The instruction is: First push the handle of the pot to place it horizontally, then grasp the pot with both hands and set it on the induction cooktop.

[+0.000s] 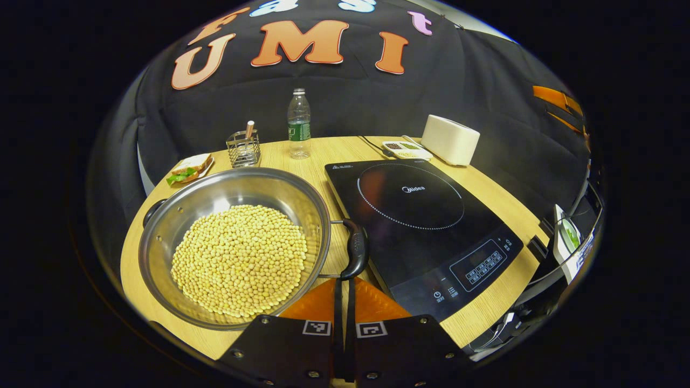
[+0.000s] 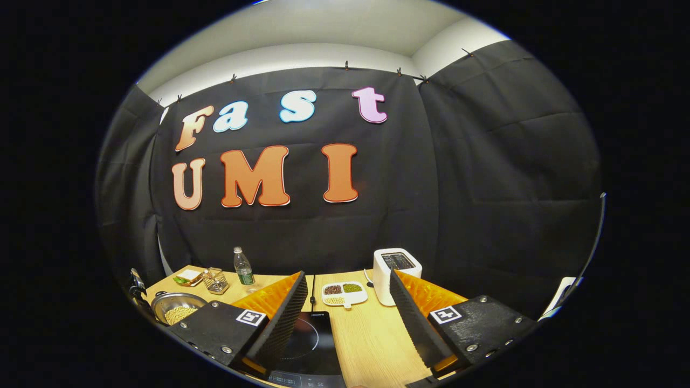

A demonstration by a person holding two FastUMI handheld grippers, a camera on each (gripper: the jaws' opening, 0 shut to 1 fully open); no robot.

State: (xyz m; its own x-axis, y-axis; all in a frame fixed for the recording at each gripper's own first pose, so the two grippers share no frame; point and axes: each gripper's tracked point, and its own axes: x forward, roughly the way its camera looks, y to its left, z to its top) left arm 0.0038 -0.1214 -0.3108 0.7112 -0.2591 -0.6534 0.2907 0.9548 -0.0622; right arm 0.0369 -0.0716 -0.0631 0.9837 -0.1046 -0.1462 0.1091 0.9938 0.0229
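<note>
A wide steel pot (image 1: pixel 235 243) full of yellow beans sits on the wooden table (image 1: pixel 318 156), left of the black induction cooktop (image 1: pixel 415 226). Its black right handle (image 1: pixel 356 249) points toward the cooktop, and a second black handle (image 1: pixel 152 210) shows at the far left rim. My left gripper (image 1: pixel 344 288) is shut, its fingertips just below that right handle, close to touching it. My right gripper (image 2: pixel 347 285) is held high and back, wide open with nothing between its fingers. From the right gripper view the pot (image 2: pixel 172 308) appears small at lower left, and the cooktop (image 2: pixel 307 345) lies below.
At the table's back stand a water bottle (image 1: pixel 298 125), a wire holder (image 1: pixel 243 149), a sandwich on a plate (image 1: pixel 190 169), a divided dish of grains (image 1: pixel 405 149) and a white toaster (image 1: pixel 450 139). A device with cables hangs off the table's right edge (image 1: pixel 566 242).
</note>
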